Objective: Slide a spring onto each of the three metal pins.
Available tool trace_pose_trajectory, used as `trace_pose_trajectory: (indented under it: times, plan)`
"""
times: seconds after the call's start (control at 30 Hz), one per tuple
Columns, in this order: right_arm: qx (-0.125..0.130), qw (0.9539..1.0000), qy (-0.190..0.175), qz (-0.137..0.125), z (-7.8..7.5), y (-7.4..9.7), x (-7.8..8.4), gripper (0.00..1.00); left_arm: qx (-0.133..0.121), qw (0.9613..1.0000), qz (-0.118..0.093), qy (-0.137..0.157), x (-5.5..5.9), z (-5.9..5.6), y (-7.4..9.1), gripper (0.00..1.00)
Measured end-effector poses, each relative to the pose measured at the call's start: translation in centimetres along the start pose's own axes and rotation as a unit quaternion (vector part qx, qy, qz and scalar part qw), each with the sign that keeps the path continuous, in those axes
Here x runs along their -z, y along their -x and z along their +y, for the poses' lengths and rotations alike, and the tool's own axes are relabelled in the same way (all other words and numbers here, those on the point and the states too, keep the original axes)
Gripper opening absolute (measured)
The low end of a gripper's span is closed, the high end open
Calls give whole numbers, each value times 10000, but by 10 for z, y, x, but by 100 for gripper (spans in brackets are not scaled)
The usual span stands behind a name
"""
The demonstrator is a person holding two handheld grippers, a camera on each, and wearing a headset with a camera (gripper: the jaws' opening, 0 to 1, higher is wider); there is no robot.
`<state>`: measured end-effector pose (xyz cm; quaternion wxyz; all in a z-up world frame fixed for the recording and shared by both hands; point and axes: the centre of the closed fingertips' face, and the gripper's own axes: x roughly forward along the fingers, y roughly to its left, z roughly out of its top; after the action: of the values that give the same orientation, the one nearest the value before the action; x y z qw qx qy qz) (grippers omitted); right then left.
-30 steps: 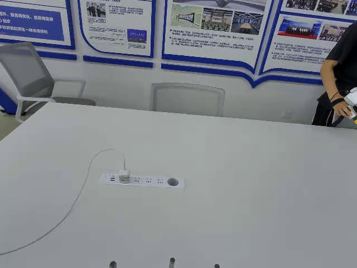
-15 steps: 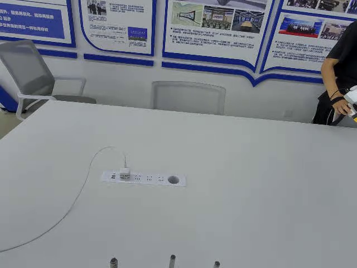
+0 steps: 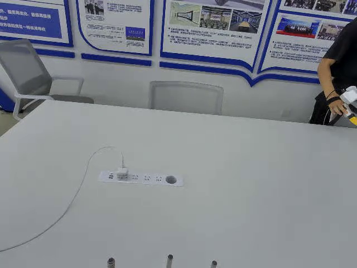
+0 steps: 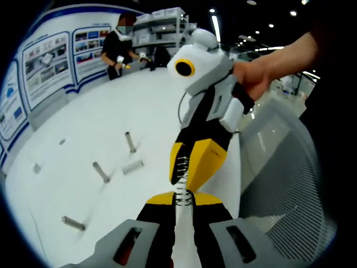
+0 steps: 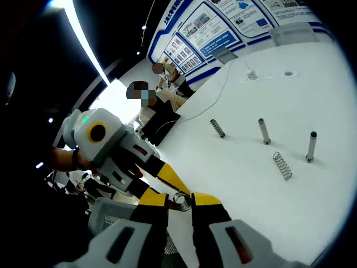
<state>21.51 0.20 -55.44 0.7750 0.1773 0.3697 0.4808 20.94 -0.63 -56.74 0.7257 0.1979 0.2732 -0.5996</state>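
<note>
Coiled steel spring (image 4: 181, 173) is held in the air, short of the pins, pinched between both tools; the left gripper (image 4: 183, 199) has its yellow-tipped jaws nearly closed on one end; the right gripper (image 5: 180, 201) clamps the other end. Three upright metal pins (image 5: 263, 131) stand on the white table (image 3: 251, 184); one wears a second spring (image 5: 216, 128); a loose spring (image 5: 283, 166) lies beside the bare two. Beyond are a white power strip (image 3: 140, 178), grey chairs (image 3: 187, 97) and blue-framed posters (image 3: 212, 28), their print unreadable.
</note>
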Motion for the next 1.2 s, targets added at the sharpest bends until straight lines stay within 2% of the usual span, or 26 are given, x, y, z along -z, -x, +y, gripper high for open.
trace_pose_trajectory:
  times: [0.1,0.23,0.5,0.57,0.67,0.73,0.8,0.83,0.87,1.0,1.2]
  plan:
    - [-1,9998,188,28,5,4,-9,14,22,10000,-91,-20,-6,1,0,10]
    - [92,9982,551,217,6,11,-17,14,38,9997,-250,-52,-18,3,0,10]
    - [237,9909,1198,565,12,24,-36,14,69,9978,-664,-16,-43,8,3,10]
    - [253,9860,1466,751,13,26,-37,14,87,9974,-713,1,-47,9,4,10]
    - [254,9806,1674,992,14,29,-37,14,114,9971,-749,-93,-52,7,4,10]
    - [260,9735,1934,1192,14,33,-36,14,149,9967,-795,-109,-55,6,5,10]
    - [313,9713,1942,1339,16,36,-38,14,196,9961,-859,-99,-59,6,5,10]
    - [309,9697,2006,1357,17,37,-40,14,202,9959,-880,-104,-61,6,5,10]
    - [276,9627,2269,1445,17,40,-41,14,235,9955,-917,-104,-65,5,5,10]
    - [249,9560,2476,1556,20,47,-48,15,305,9943,-1012,-160,-76,4,5,10]
    - [190,9389,2985,1705,27,59,-58,17,415,9923,-1136,-277,-92,1,6,10]
